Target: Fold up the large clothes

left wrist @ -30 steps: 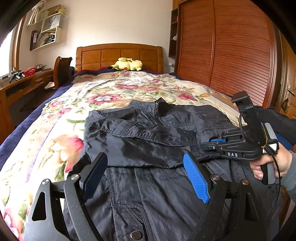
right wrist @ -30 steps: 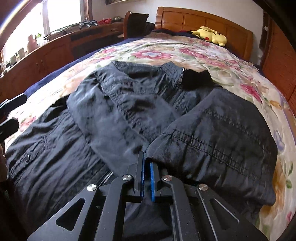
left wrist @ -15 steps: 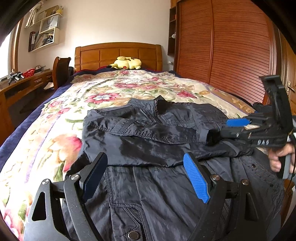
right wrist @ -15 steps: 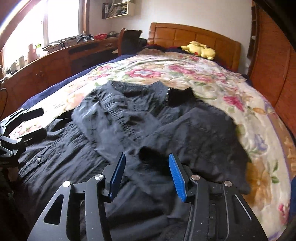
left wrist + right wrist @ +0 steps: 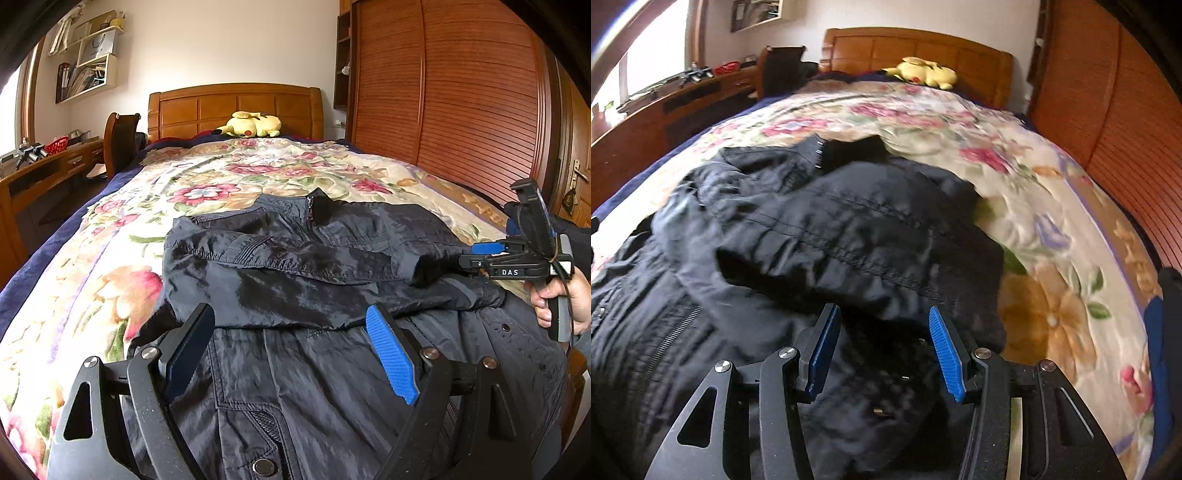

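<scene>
A large dark jacket (image 5: 295, 362) lies front up on the flowered bedspread (image 5: 221, 177), collar toward the headboard. One sleeve (image 5: 295, 258) is folded across the chest, its cuff (image 5: 424, 269) ending near the right side. My left gripper (image 5: 290, 317) hovers open over the jacket's lower front, nothing between its fingers. My right gripper (image 5: 474, 255), held by a hand (image 5: 565, 299), stands open just right of the cuff. In the right wrist view the right gripper (image 5: 882, 314) is open above the jacket (image 5: 831, 229), with loose cloth lying under the gap and its pads clear of it.
A yellow plush toy (image 5: 251, 125) rests by the wooden headboard (image 5: 236, 107). A wooden wardrobe (image 5: 461, 110) runs along the bed's right side. A desk (image 5: 44, 173) and chair (image 5: 120, 140) stand on the left. Bare bedspread surrounds the jacket.
My right gripper was shut on the sleeve cuff; it has opened, dropped the cuff onto the jacket and drawn back to the right. The left gripper has stayed put.
</scene>
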Demonstrator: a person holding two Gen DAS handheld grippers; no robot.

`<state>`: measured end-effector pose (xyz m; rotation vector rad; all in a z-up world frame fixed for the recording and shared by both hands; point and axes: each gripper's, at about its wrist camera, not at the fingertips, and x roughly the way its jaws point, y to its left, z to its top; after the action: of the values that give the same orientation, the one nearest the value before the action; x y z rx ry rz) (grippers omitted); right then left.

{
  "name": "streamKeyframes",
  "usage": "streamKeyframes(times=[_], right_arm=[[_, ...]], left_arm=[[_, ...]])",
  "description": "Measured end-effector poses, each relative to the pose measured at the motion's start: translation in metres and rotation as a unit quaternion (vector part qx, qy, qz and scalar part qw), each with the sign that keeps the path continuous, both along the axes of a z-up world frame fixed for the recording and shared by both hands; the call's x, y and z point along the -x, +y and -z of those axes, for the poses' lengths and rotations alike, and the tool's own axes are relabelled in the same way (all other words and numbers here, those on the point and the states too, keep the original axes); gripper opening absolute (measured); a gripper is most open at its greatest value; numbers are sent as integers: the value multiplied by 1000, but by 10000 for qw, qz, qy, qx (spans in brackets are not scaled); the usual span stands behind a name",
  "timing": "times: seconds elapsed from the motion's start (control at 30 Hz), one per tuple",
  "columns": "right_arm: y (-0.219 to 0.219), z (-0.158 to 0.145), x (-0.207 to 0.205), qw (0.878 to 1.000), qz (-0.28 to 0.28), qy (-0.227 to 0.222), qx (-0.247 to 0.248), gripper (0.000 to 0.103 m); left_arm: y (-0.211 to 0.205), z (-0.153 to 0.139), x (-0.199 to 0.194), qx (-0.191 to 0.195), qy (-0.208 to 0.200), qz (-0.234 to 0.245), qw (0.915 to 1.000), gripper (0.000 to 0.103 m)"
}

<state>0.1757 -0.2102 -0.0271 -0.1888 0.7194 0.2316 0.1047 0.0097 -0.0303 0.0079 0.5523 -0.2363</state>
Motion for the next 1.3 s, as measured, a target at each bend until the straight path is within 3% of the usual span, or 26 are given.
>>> streamKeyframes(times=[0.23,0.57,0.63,0.7,1.03,1.17,1.3], right_arm=[[-9,7,-12,9987,366,-42,359,61],[-1,15,-23,9951,430,-130,876,60],[2,14,-23,9955,367,-91,870,34],[6,10,-22,9952,353,-146,899,22],[34,-44,11,9931,73,-1092,420,9],[68,-64,39,9880,-404,-1488,93,8],[105,-71,62,9822,-963,-1612,-90,1]], left_arm=[[0,0,-1,7,14,-16,10000,85],[0,0,-1,2,14,-19,10000,85],[1,-1,0,6,6,-18,10000,85],[2,-1,0,9,-9,-17,10000,85],[11,-5,5,28,-81,-96,9999,85],[18,-5,4,50,-59,-165,9998,85],[24,-6,8,47,-97,-221,9997,85]])
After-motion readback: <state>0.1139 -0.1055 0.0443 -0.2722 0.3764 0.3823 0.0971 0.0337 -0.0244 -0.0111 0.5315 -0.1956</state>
